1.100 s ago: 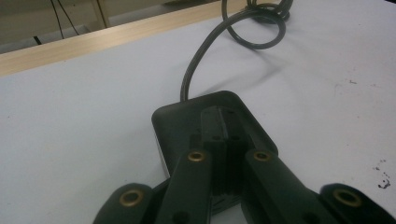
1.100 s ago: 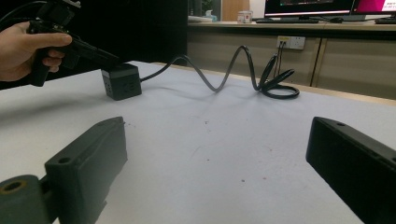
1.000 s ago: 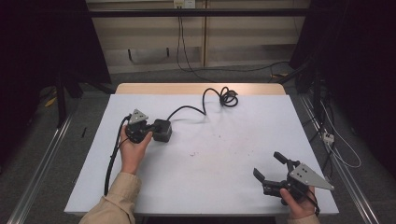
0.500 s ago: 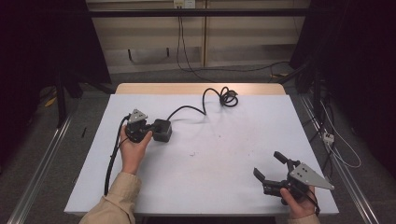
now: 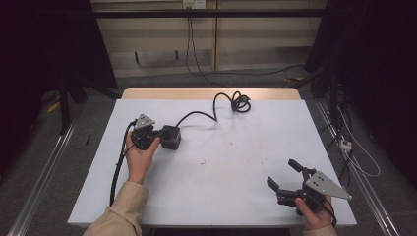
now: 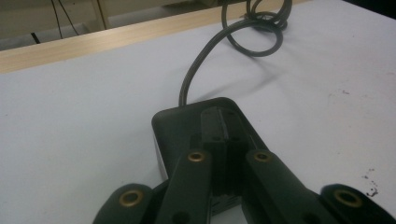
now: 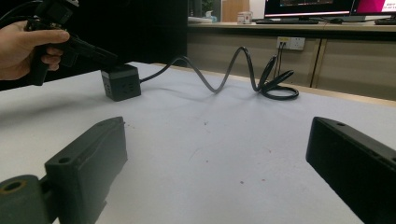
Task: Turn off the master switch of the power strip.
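Note:
A black cube-shaped power socket (image 5: 170,137) (image 6: 182,126) (image 7: 121,82) sits on the white table (image 5: 236,157), left of centre. Its black cable (image 5: 196,115) (image 6: 196,70) (image 7: 224,74) runs to a coil (image 5: 240,103) near the far edge. My left gripper (image 5: 160,135) (image 6: 220,122), held in a hand, has its jaws together with their tips resting on top of the cube. My right gripper (image 5: 282,172) (image 7: 219,128) sits low near the front right corner, jaws wide apart with nothing between them, facing the cube.
A bare wooden strip (image 5: 206,93) borders the table's far edge. The left gripper's own cable (image 5: 117,167) trails along the table's left side. Beyond the table are a cabinet wall (image 5: 206,39), floor cables and metal rails (image 5: 44,172).

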The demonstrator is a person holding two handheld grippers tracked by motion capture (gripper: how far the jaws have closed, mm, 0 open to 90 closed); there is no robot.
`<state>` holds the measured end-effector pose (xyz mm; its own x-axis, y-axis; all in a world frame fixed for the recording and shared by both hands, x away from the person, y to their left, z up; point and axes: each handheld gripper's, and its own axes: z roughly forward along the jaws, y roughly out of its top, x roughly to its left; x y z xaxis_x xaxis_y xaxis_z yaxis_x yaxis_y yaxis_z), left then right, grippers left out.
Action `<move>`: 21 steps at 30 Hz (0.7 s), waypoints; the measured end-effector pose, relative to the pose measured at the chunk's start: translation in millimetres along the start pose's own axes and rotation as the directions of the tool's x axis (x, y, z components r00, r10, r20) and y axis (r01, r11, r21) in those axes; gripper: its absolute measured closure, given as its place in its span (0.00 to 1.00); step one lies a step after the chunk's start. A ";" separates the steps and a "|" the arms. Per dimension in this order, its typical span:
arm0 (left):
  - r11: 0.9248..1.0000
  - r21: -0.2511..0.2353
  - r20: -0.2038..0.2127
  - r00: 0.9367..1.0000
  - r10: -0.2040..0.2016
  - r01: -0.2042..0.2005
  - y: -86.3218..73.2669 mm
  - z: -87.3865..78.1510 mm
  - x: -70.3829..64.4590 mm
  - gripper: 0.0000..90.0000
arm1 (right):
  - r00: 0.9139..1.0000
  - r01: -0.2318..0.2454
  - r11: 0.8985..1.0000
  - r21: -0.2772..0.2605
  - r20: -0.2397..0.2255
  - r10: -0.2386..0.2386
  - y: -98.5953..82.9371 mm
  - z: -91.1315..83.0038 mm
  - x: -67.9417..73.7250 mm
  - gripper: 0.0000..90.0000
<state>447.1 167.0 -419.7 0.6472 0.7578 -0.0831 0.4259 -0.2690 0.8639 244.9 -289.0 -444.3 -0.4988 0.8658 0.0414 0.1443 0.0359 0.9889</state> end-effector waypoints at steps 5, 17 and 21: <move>1.000 -0.015 0.006 1.000 0.003 -0.003 2.5 -5.1 0.1 1.00 | 1.000 0.007 1.000 0.003 -0.002 -0.007 0.0 0.2 -0.1 0.05; 0.999 -0.012 0.065 0.997 -0.043 0.044 5.0 -13.4 -2.9 0.58 | 1.000 0.007 1.000 0.001 -0.006 -0.007 0.5 0.8 1.3 0.05; 0.999 -0.011 0.082 0.996 -0.044 0.045 6.1 -17.1 -6.1 0.48 | 1.000 0.010 1.000 0.004 -0.006 -0.010 0.5 0.0 1.3 0.05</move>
<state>434.9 170.9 -405.4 0.6773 0.7178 -0.1617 0.4479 -0.2279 0.8646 244.3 -287.8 -443.7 -0.5055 0.8622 0.0326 0.1425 0.0462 0.9887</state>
